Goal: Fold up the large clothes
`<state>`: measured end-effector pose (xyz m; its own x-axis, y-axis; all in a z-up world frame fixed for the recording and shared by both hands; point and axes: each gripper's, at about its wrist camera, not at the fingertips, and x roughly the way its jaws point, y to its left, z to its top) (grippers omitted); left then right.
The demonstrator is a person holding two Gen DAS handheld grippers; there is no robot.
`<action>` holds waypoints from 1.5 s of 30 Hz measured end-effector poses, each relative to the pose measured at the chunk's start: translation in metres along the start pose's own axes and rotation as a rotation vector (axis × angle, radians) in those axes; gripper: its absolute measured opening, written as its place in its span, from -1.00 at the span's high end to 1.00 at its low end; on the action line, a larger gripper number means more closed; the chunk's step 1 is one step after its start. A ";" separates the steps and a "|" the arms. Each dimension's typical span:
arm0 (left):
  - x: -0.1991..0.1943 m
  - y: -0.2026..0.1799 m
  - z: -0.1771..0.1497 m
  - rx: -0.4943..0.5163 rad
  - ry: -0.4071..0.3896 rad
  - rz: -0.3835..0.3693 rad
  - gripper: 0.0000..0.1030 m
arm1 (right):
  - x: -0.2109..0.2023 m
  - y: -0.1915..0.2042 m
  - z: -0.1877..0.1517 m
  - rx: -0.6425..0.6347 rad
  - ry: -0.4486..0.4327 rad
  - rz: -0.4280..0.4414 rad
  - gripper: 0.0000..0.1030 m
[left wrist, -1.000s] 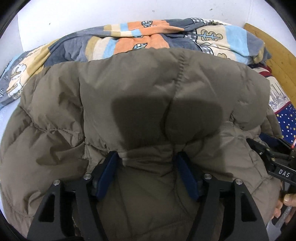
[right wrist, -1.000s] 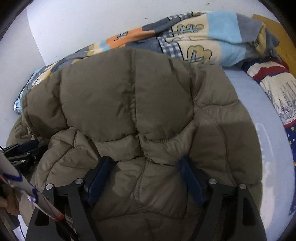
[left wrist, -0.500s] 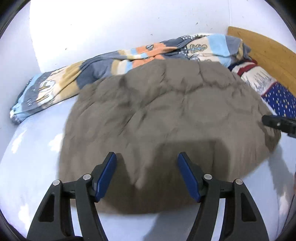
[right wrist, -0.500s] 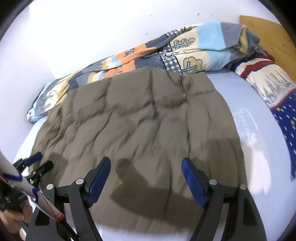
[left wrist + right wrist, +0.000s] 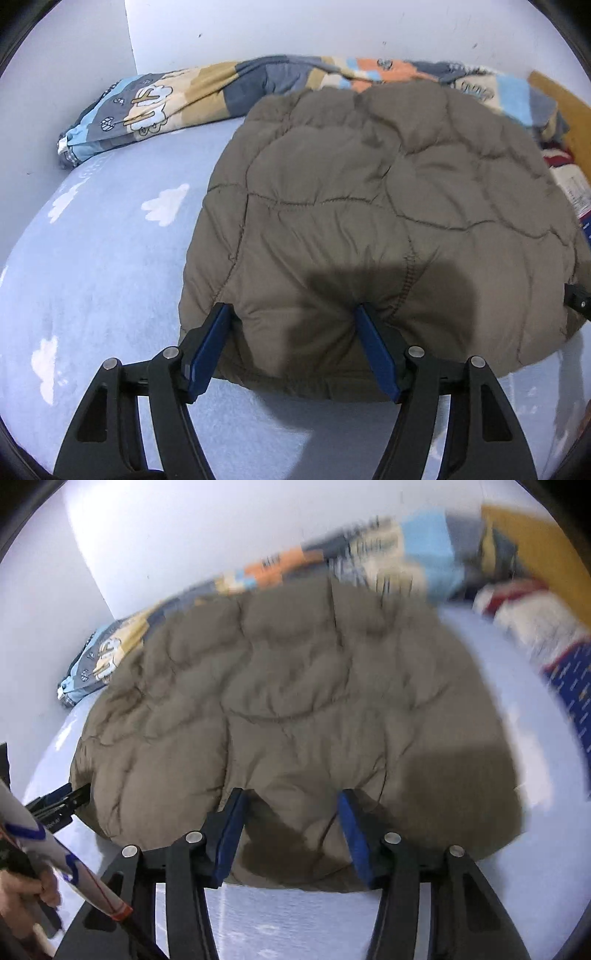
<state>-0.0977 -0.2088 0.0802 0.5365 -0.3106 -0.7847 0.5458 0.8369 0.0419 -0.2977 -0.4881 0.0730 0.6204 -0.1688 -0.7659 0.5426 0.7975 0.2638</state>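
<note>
One olive puffer jacket [image 5: 388,221] lies on the cloud-print bed [image 5: 103,258]. Left gripper [image 5: 291,332] and right gripper [image 5: 290,819] each straddle its near edge, jaws spread. One patterned blanket [image 5: 192,92] lies far.

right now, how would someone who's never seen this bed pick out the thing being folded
On the pale blue bed sheet with white clouds, look in front of the patterned blanket. The jacket is the puffy, quilted, plain olive-brown piece, the only unpatterned fabric there.
</note>
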 end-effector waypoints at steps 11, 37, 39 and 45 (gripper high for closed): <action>-0.049 -0.018 0.011 0.001 -0.255 0.096 -0.37 | -0.017 0.016 0.011 -0.033 -0.049 -0.009 -0.13; -0.032 -0.048 0.002 0.134 -0.204 0.142 -0.37 | -0.015 -0.007 0.012 -0.010 -0.047 -0.043 -0.24; -0.031 -0.048 0.002 0.135 -0.201 0.142 -0.37 | -0.009 -0.014 0.012 0.028 -0.016 -0.027 -0.24; -0.031 -0.049 0.002 0.141 -0.200 0.148 -0.37 | -0.002 -0.018 0.007 0.035 0.014 -0.016 -0.25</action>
<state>-0.1394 -0.2410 0.1042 0.7257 -0.2847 -0.6263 0.5289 0.8131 0.2433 -0.3043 -0.5062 0.0742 0.6036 -0.1735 -0.7782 0.5720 0.7742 0.2710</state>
